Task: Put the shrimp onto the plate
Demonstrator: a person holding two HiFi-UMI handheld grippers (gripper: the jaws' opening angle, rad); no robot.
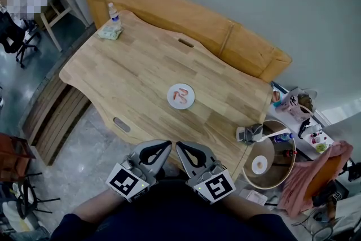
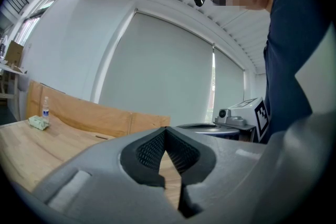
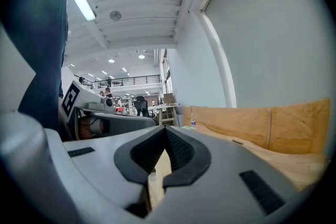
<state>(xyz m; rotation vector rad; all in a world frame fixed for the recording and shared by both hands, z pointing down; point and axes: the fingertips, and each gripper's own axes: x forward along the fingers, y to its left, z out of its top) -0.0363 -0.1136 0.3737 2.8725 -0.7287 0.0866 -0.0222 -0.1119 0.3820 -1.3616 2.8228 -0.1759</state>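
Observation:
A small white plate [image 1: 181,96] sits mid-table on the wooden table [image 1: 135,76], with pink shrimp [image 1: 180,95] lying on it. Both grippers hang at the near table edge, close to the person's body. My left gripper [image 1: 163,144] is shut with nothing in it; in the left gripper view its tips [image 2: 166,130] meet. My right gripper [image 1: 181,145] is also shut and empty, its tips [image 3: 166,129] touching in the right gripper view. Both are well short of the plate.
A water bottle [image 1: 114,13] and a green packet [image 1: 109,32] stand at the table's far left corner. A wooden panel [image 1: 186,25] leans behind the table. A round basket [image 1: 269,162] and clutter lie on the floor at right. A chair [image 1: 17,36] stands far left.

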